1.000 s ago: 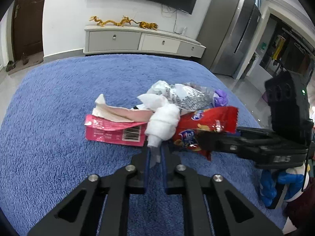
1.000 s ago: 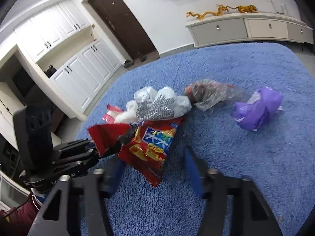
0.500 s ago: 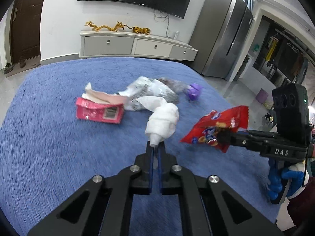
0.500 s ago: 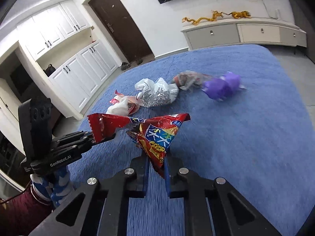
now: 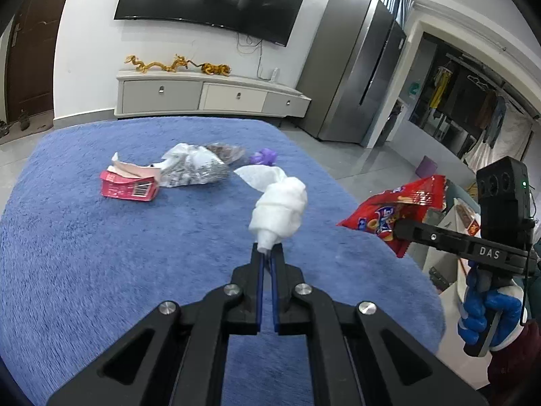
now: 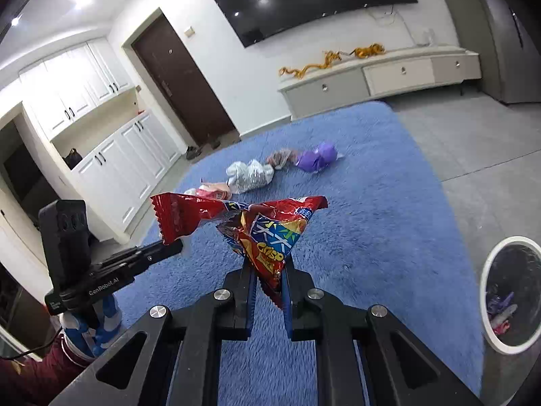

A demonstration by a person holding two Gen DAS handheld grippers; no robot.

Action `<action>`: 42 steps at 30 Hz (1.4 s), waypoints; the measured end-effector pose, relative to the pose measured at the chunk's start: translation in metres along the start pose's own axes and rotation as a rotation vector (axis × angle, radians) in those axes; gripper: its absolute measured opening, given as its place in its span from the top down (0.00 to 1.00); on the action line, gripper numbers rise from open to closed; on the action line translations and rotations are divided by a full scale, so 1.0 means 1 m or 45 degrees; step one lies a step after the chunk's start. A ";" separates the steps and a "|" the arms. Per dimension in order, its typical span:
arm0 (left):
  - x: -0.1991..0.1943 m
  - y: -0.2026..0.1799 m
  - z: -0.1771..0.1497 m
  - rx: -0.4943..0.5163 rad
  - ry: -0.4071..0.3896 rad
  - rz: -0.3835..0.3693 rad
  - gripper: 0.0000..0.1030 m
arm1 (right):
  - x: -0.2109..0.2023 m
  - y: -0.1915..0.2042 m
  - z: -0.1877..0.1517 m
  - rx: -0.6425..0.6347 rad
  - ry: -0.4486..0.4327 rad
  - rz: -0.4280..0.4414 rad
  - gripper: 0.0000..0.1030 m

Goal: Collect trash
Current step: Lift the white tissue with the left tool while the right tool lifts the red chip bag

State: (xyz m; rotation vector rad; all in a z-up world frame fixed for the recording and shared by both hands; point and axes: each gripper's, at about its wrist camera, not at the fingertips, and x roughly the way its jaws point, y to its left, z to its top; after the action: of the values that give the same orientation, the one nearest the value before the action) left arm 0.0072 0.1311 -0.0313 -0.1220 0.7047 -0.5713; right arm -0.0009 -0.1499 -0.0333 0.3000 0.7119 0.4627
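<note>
While our left gripper pinches the white tissue wad and our right gripper, just closed, clamps the red snack bag, both hang above the blue rug — the bin is cut off, its contents blurred.

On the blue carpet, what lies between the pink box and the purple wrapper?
In the left wrist view, a crumpled white printed bag and a clear dark wrapper lie between the pink box and the purple wrapper.
</note>
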 end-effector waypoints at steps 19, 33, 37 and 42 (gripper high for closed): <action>-0.048 -0.048 -0.021 0.047 -0.099 -0.014 0.97 | -0.067 0.021 -0.022 -0.018 -0.168 -0.044 0.88; -0.048 -0.062 -0.020 0.070 -0.104 -0.032 0.97 | -0.087 0.013 -0.032 -0.006 -0.218 -0.059 0.88; -0.047 -0.061 -0.020 0.068 -0.106 -0.031 0.97 | -0.089 0.012 -0.034 -0.003 -0.222 -0.062 0.88; -0.049 -0.060 -0.019 0.065 -0.113 -0.028 0.97 | -0.090 0.011 -0.034 0.002 -0.228 -0.063 0.88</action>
State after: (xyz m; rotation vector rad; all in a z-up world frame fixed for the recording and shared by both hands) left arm -0.0624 0.1080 -0.0001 -0.1076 0.6026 -0.6010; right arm -0.0874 -0.1819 -0.0028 0.3202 0.5439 0.3828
